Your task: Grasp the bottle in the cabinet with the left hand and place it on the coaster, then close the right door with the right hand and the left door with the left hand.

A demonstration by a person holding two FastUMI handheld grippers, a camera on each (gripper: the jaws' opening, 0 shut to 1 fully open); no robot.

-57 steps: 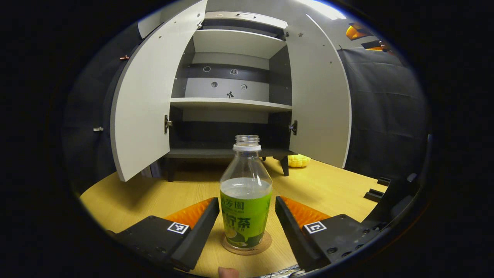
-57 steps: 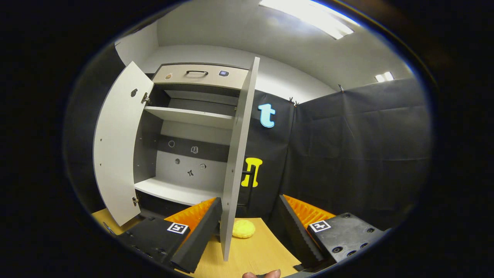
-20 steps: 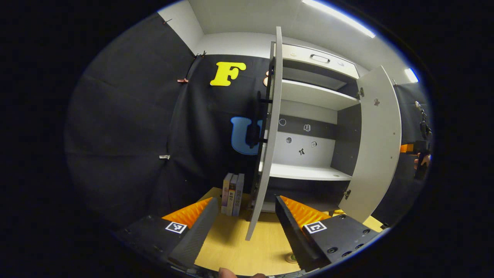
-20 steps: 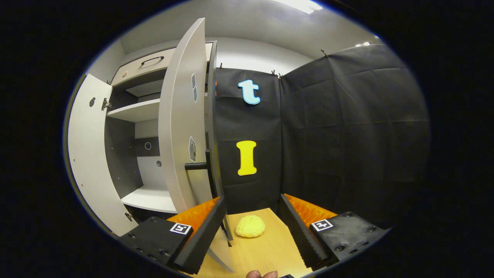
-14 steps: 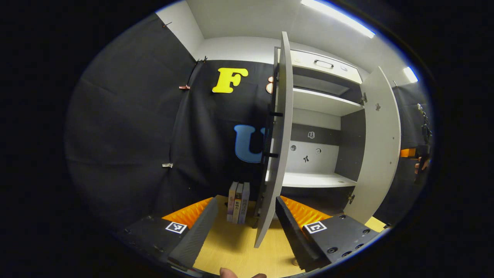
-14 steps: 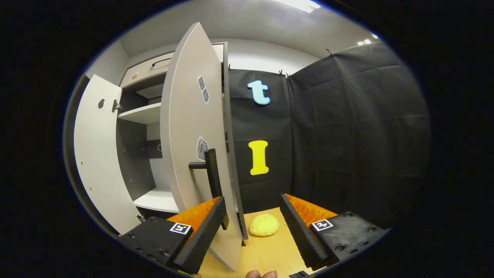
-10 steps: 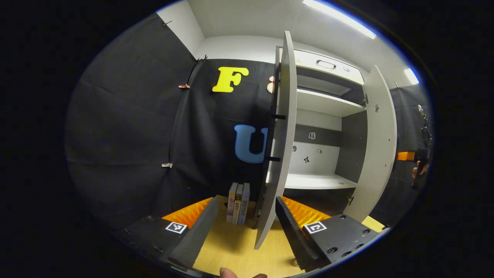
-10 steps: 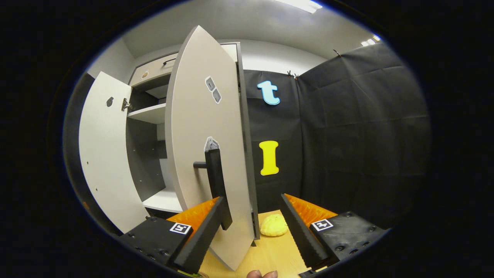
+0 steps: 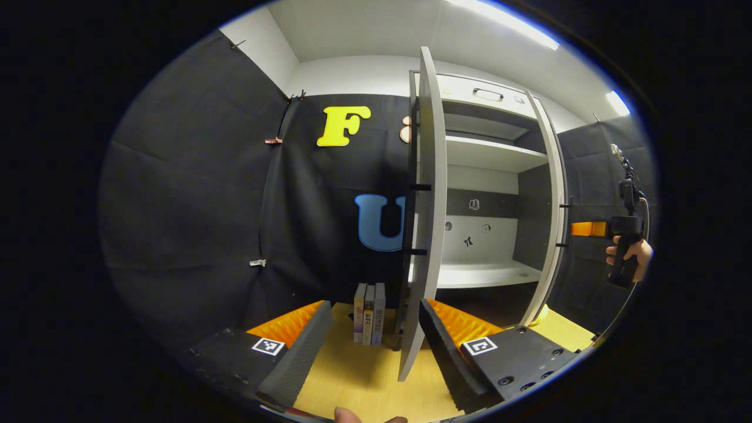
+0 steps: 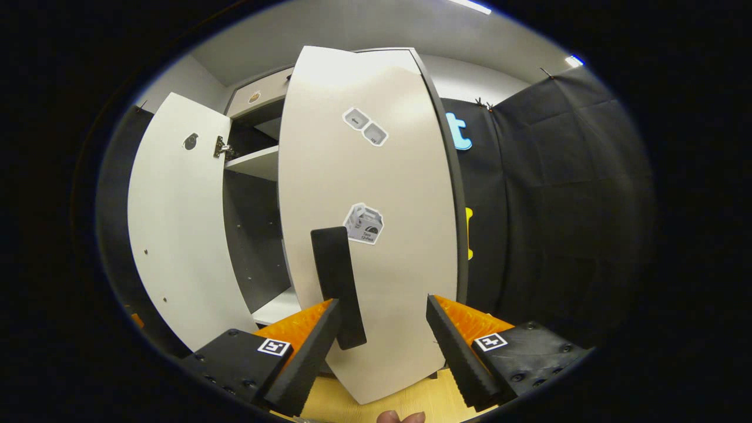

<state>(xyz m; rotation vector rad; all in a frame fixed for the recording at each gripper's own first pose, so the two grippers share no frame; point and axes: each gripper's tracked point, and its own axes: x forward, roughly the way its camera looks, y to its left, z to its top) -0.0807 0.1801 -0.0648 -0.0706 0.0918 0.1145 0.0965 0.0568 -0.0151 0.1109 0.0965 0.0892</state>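
In the middle of the right gripper view, the right door [image 10: 376, 194] stands big and pale in front of me. My right gripper [image 10: 382, 329] is spread wide and holds nothing. The dark door handle [image 10: 338, 288] is just beside my left finger, but I cannot tell if they touch. I think I am on the step of closing this door. To do it well, I should push flat on the door face near the handle and go slow, so the door does not bang or bounce back open.

In the left gripper view, my left gripper [image 9: 370, 346] is spread wide too, with nothing in it. The thin edge of the left door [image 9: 426, 235] runs up the middle of that frame, between my fingers but farther off. At the right of that frame I see the right door edge-on [image 9: 555, 223], and past it the other gripper and a hand [image 9: 628, 252].

The cabinet [image 9: 482, 176] shelves look bare. I cannot see the bottle or the coaster, so I cannot tell where they sit now. Some books [image 9: 369, 314] stand on the table [image 9: 364, 376] at the lower middle. How much gap is left at the right door is hard to make out.
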